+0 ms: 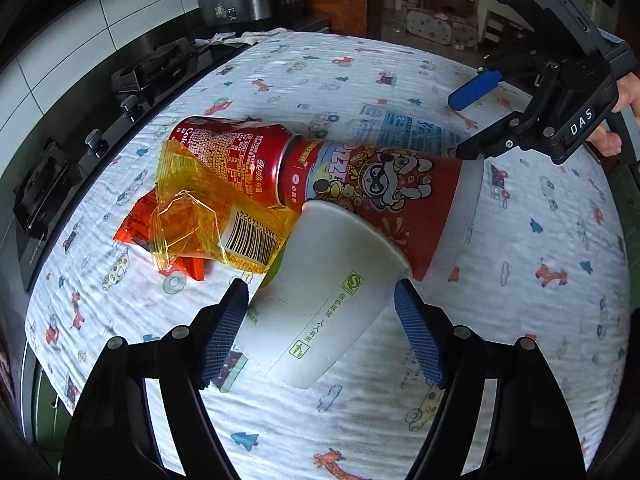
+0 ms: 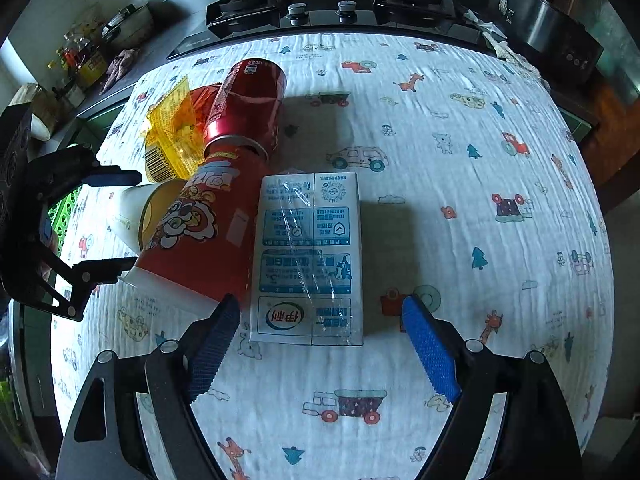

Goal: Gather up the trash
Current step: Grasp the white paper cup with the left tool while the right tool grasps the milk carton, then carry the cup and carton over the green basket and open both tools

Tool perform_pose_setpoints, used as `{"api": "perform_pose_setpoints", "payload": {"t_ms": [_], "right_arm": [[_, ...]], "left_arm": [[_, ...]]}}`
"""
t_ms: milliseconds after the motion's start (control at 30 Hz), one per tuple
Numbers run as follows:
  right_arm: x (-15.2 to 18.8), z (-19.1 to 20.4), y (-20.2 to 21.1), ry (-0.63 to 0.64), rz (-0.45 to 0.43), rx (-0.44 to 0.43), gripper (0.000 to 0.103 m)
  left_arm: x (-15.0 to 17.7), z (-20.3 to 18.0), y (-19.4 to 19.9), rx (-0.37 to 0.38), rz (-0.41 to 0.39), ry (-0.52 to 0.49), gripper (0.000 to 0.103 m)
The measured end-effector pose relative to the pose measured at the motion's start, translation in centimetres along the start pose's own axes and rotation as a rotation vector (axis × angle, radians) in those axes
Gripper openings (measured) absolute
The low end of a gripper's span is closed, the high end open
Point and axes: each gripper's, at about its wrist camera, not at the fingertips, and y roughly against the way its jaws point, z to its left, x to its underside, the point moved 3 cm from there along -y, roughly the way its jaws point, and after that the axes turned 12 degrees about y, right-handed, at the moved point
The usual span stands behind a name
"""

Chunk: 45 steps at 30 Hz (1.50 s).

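Trash lies in a loose heap on a table (image 2: 460,208) covered with a white cloth printed with cartoon cars, giraffes and trees. In the left wrist view, the left claw (image 1: 320,328) stands with its blue-padded fingers wide apart on either side of a white paper cup (image 1: 320,304) that lies on its side, closed base toward the camera; neither pad visibly touches it. The cup leans against a larger red paper cup (image 1: 384,200) with a cartoon mascot, also on its side. A dented red cola can (image 1: 236,156) lies with one end pushed into or against the narrow end of the red cup. A crumpled yellow transparent wrapper (image 1: 192,216) with a barcode rests over the can's side, and an orange packet (image 1: 140,228) lies beneath it on the cloth.

In the right wrist view, the right claw (image 2: 320,344) is likewise spread open, its fingers flanking the near end of a flat blue-and-white milk carton (image 2: 308,256) without gripping it. The carton lies flat just beside the red cup, touching its side, with clear film over its face. The left claw shows at that view's left edge, next to the white cup's mouth. A black gas stove (image 2: 328,8) with two knobs sits behind the table.
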Motion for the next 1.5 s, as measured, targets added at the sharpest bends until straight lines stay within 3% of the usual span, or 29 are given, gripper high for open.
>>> {"api": "perform_pose_setpoints", "payload": {"t_ms": [367,867,1000,1067,1333,1500], "right_arm": [[-1.8,-0.7,-2.1,0.021,0.061,-0.027,0.080],[-2.6,-1.7,-6.4,0.055,0.171,-0.195,0.081],[-2.7,-1.5,-6.3,0.093,0.176,-0.198,0.078],[-2.9,-0.8,-6.3,0.107,0.183,-0.207,0.070],[-2.7,-0.8,-6.1,0.100,0.176,-0.192,0.070],[-1.8,-1.7,-5.6,0.096,0.155,-0.177,0.069]], "left_arm": [[1.0,0.5,1.3,0.049,-0.011,0.075,0.059],[0.8,0.2,1.1,0.053,0.037,-0.022,0.064],[0.7,0.0,0.8,0.045,0.059,-0.078,0.065],[0.5,-0.1,0.4,0.041,0.071,-0.097,0.067],[0.1,-0.8,-0.9,0.038,0.098,-0.153,0.074],[0.3,-0.6,-0.8,0.044,0.070,-0.105,0.071]]}}
